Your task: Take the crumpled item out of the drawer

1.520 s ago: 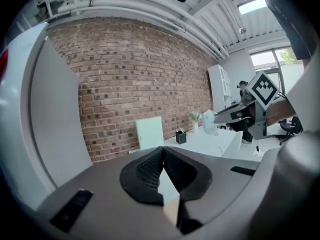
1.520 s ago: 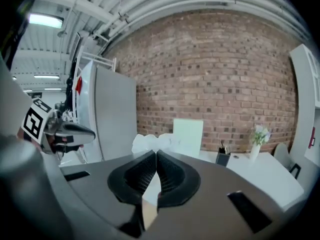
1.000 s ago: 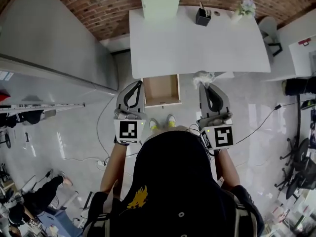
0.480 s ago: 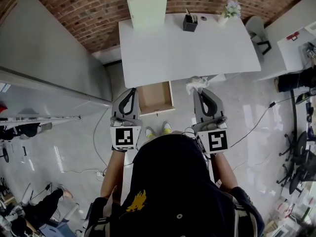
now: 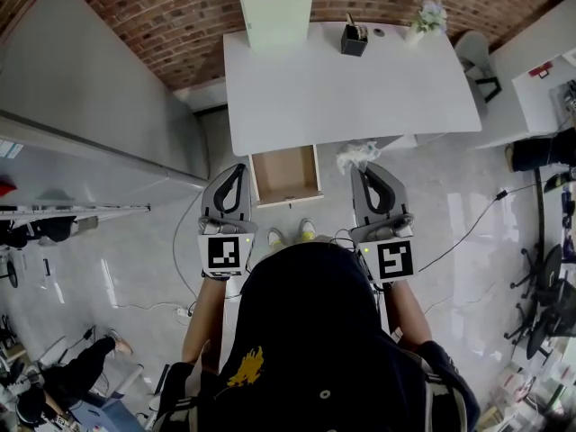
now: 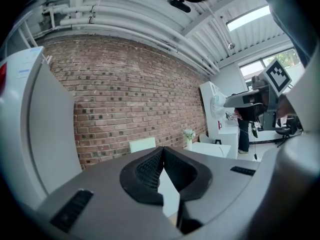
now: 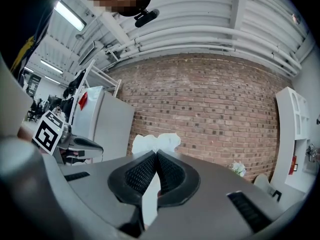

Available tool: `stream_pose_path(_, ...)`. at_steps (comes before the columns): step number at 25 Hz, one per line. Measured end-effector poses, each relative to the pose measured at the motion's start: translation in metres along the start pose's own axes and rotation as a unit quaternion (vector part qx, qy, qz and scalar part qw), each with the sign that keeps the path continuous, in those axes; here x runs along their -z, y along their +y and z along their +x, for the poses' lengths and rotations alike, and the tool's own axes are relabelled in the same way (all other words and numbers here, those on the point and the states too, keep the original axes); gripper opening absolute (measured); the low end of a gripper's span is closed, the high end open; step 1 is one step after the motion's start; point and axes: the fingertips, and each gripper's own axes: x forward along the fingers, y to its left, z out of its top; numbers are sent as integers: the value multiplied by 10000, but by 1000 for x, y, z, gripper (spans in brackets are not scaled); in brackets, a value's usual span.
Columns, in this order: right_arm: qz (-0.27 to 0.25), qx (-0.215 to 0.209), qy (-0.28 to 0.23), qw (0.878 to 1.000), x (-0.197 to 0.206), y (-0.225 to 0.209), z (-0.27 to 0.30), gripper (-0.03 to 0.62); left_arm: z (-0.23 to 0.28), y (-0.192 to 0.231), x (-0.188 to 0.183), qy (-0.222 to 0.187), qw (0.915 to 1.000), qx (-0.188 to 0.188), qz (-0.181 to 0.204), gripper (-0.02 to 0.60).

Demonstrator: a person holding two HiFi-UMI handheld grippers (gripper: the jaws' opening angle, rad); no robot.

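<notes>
The crumpled white item hangs in the air just right of the open drawer, pinched at the tips of my right gripper. In the right gripper view the crumpled item pokes out above my right gripper, whose jaws are shut on it. The drawer sticks out from under the white table and its brown bottom is bare. My left gripper hovers just left of the drawer. In its own view my left gripper has its jaws shut with nothing between them.
On the table stand a pale green box, a black pen holder and a small flower vase. A large grey cabinet stands at the left. A cable runs over the floor at the right, and a brick wall is behind the table.
The head view has shifted a little. Both grippers keep about the same places on either side of the drawer, and the right one still holds the crumpled item.
</notes>
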Motion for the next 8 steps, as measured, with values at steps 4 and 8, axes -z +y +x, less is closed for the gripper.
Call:
stream_pose_path(4, 82, 9, -90, 9999, -5, 4, 1, 28, -4, -3, 2, 46, 10000, 31, 2, 17)
stream_pose_path(8, 30, -99, -58, 9999, 2, 8, 4, 28, -9, -1, 7, 59, 10000, -62, -27, 17)
